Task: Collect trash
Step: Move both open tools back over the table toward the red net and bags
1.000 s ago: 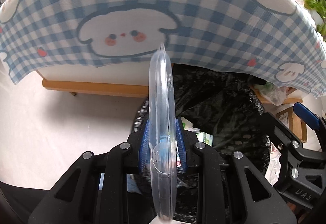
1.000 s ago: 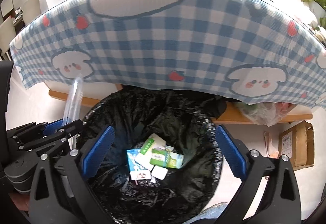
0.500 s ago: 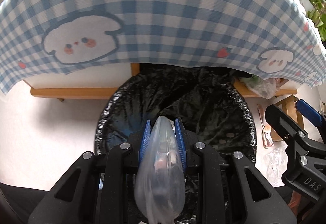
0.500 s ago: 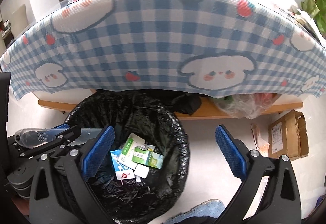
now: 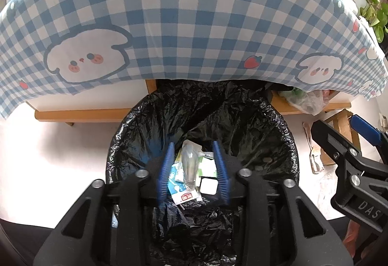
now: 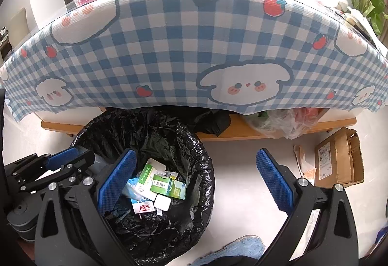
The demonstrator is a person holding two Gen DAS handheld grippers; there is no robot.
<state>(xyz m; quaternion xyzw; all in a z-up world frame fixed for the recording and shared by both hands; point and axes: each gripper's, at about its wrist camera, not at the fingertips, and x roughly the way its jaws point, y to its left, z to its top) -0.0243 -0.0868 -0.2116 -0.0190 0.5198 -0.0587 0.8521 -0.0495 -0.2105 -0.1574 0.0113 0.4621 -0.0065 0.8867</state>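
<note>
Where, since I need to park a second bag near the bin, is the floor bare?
Bare floor lies between the black-lined bin and the cardboard box, and again left of the bin, in front of the wooden table rail. It is crowded around the box, where wrappers lie, and under the table, where a plastic bag sits.

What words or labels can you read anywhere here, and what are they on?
"DAS": on the black body of the right tool, cut off at the picture's edge.
Green and white cartons in the bin: print too small to read.
Red label on the white sachet: blurred.
Sticker on the cardboard box: too small.
</note>
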